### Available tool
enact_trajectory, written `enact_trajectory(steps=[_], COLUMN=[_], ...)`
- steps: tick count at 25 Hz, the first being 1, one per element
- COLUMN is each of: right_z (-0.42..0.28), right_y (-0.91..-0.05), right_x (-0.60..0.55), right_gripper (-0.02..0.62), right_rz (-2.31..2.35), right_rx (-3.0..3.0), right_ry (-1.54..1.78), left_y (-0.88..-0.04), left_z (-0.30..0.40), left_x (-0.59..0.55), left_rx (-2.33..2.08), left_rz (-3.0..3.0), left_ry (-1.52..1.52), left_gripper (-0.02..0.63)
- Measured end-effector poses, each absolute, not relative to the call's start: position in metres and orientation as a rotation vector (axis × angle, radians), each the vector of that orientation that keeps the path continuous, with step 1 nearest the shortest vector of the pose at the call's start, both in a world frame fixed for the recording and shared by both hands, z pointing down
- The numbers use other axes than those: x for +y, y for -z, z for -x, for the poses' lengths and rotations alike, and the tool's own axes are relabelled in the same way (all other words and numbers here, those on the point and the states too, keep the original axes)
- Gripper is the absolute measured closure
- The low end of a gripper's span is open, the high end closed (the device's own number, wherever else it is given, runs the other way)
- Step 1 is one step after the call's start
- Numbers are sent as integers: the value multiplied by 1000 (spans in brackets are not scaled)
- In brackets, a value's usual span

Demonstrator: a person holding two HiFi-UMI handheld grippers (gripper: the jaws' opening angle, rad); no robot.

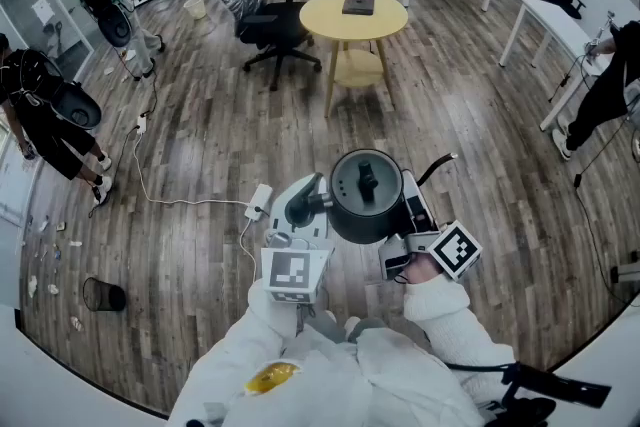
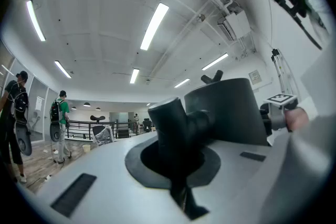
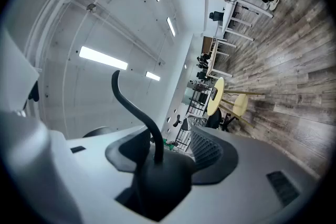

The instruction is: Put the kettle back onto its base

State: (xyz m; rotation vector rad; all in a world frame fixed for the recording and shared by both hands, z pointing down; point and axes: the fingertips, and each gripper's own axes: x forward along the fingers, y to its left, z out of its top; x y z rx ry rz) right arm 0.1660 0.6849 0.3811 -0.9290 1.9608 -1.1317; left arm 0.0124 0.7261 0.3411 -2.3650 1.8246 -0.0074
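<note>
So the kettle (image 1: 365, 195) is up in the air over the wood floor (image 1: 480, 115), held between both claws close to the person's chest. The left claw (image 1: 303, 207) is clamped on its fat black handle (image 2: 170, 128). The right claw (image 1: 412, 215) is squeezed onto the other side, right where the thin curved spout (image 3: 131, 107) comes off the body. The lid (image 1: 365, 177) is on, so I can't see what's inside. Well away from it, a round yellow worktop (image 1: 330, 15) has a flat dark square thing (image 1: 358, 5) on it. There's a black mesh bin (image 1: 103, 295) down on the floor at the left, but I can't make out its contents.
</note>
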Motion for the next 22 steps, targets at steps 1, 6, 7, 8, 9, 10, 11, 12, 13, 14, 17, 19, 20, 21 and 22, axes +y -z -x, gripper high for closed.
enact_trajectory(steps=[1, 6, 7, 8, 9, 10, 11, 12, 13, 14, 17, 19, 20, 21, 22], right_z=[-167, -170, -171, -170, -169, -167, -165, -164, -163, -161, -154, -145, -140, -134, -129], right_y=[-381, -386, -388, -390, -391, -391, -390, -390, -391, -392, -392, -391, -390, -388, -387], right_x=[683, 661, 653, 644, 635, 624, 613, 601, 587, 574, 531, 501, 485, 470, 454], right_gripper=[356, 356, 356, 356, 356, 356, 356, 356, 356, 356, 356, 356, 356, 356, 356], right_rz=[932, 956, 965, 972, 974, 971, 967, 966, 970, 977, 985, 993, 998, 1000, 1001], right_rx=[1961, 1956, 1958, 1958, 1958, 1958, 1958, 1959, 1959, 1956, 1944, 1939, 1935, 1933, 1933], right_ry=[1135, 1128, 1125, 1124, 1126, 1125, 1121, 1114, 1109, 1105, 1093, 1091, 1095, 1098, 1098], left_y=[-342, -344, -345, -347, -348, -350, -351, -352, -353, -353, -351, -349, -347, -345, -344], left_z=[-13, -14, -14, -13, -12, -10, -9, -7, -6, -5, 3, 12, 18, 23, 28], left_x=[724, 697, 689, 680, 670, 659, 648, 635, 621, 607, 562, 533, 517, 502, 486], left_rx=[1823, 1808, 1807, 1807, 1808, 1807, 1805, 1801, 1795, 1788, 1766, 1752, 1748, 1743, 1740], left_rz=[2373, 2388, 2390, 2393, 2394, 2397, 2400, 2404, 2409, 2412, 2421, 2417, 2414, 2414, 2415], left_ry=[9, 15, 17, 17, 17, 15, 12, 9, 5, 2, -5, -12, -13, -13, -14], left_gripper=[606, 606, 606, 606, 606, 606, 606, 606, 606, 606, 606, 606, 606, 606, 606])
